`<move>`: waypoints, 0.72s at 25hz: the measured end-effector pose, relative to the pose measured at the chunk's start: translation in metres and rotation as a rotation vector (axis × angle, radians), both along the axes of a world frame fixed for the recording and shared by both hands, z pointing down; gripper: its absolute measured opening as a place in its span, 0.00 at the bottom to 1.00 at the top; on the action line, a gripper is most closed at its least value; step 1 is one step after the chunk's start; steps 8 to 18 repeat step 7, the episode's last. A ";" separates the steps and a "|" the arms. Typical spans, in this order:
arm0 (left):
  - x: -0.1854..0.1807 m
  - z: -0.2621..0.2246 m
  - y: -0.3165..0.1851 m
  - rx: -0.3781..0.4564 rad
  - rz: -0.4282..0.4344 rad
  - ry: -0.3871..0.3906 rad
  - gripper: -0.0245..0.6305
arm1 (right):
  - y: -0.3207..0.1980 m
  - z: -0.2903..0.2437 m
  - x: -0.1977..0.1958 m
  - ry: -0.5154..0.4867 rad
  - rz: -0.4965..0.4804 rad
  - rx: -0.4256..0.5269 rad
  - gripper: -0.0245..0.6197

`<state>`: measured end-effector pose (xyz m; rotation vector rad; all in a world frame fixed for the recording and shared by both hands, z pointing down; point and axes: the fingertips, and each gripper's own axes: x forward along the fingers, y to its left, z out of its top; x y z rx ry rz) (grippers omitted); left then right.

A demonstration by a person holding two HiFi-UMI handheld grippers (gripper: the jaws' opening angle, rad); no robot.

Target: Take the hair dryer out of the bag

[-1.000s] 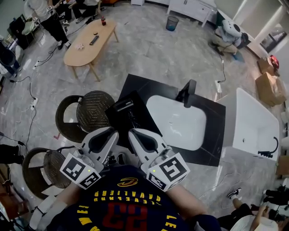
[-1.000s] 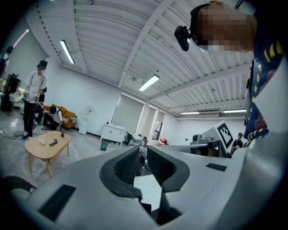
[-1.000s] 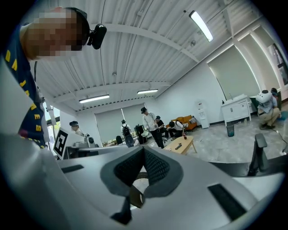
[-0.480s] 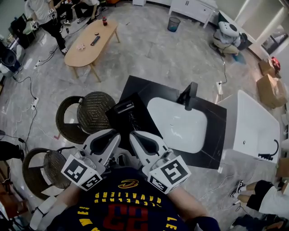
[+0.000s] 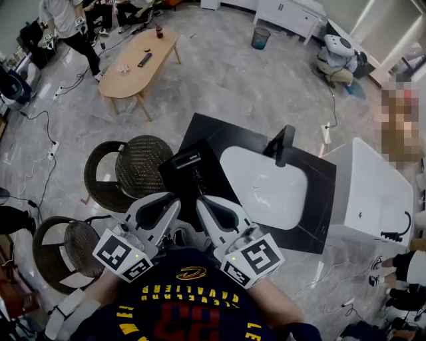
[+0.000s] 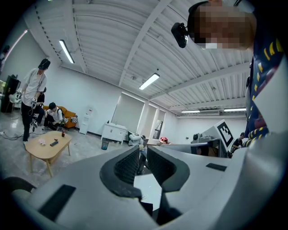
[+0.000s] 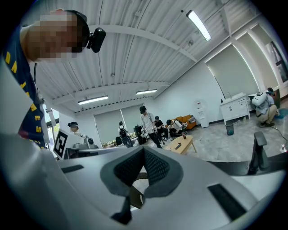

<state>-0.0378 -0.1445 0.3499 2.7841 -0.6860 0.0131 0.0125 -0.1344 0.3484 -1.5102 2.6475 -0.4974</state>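
Right tongs (image 7: pixel 144 155) are pinched together, nothing in them. Past the tips: people (image 7: pixel 146 122) by an orange sofa (image 7: pixel 185 119), black faucet (image 7: pixel 258 150) off right.

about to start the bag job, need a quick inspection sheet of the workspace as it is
surface: black countertop with white sink basin and black faucet
job's things: black bag on the countertop's left corner, beside the basin; hair dryer not told apart from it
clutter: nothing seen on the countertop
grippers: left gripper jaws slightly apart, nothing between; right gripper shut, empty
cables: loose cables on the grey floor, left of the chairs
surroundings: two dark wicker chairs, oval wooden table, white bathtub, people at the edges
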 end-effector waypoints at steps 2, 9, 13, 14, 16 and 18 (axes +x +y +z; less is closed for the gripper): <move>0.001 0.002 0.000 -0.002 0.002 -0.002 0.12 | 0.000 0.002 0.001 -0.002 0.001 -0.003 0.05; 0.001 0.006 0.001 -0.007 0.006 -0.003 0.13 | 0.001 0.006 0.001 -0.009 0.009 -0.011 0.05; 0.001 0.006 0.001 -0.007 0.006 -0.003 0.13 | 0.001 0.006 0.001 -0.009 0.009 -0.011 0.05; 0.001 0.006 0.001 -0.007 0.006 -0.003 0.13 | 0.001 0.006 0.001 -0.009 0.009 -0.011 0.05; 0.001 0.006 0.001 -0.007 0.006 -0.003 0.13 | 0.001 0.006 0.001 -0.009 0.009 -0.011 0.05; 0.001 0.006 0.001 -0.007 0.006 -0.003 0.13 | 0.001 0.006 0.001 -0.009 0.009 -0.011 0.05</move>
